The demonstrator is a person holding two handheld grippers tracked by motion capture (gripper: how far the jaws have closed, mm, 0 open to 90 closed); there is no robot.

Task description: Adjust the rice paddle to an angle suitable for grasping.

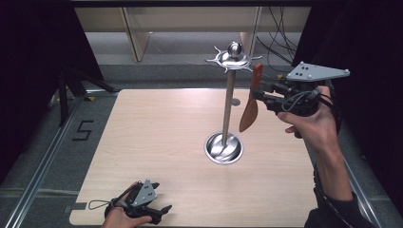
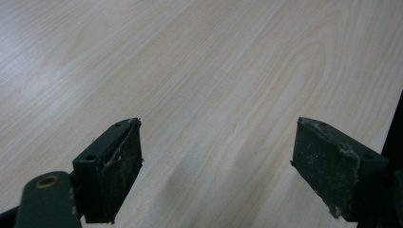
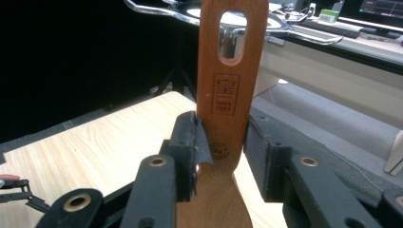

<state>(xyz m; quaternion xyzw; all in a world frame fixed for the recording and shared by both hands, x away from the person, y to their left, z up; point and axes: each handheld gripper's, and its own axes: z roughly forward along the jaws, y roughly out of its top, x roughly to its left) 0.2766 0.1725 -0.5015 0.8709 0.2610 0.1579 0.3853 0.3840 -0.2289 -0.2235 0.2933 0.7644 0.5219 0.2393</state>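
Right claw (image 1: 264, 93) clamped tight on a wooden spatula (image 1: 250, 105), held up in the air above the right side of the desk (image 1: 157, 137), close beside the metal hanging stand (image 1: 228, 102). Pads pressed on the flat handle, a bit below the hanging hole (image 3: 232, 38) in the handle's end.

Spatula standing almost straight up and down, tipped only a little. Long way of it: up and down. Handle end with the hole on top, near the stand's ring of little hooks (image 1: 233, 59). Wide blade end pointing down, well above the desk top. Round shiny base (image 1: 223, 148) of the stand sitting near the middle of the desk.

Probably light and stiff, being wood, so no bending or drooping to worry about. Smooth flat sides, so maybe a bit slippery and ready to swing in the grip. Best place to hold: the flat handle just under the hole, pads on the two narrow edges, hole left free for a hook. Not easy to break, but likely to clatter against the metal.

Left claw (image 1: 161, 210) wide open with nothing in it, resting low at the near left edge of the desk.
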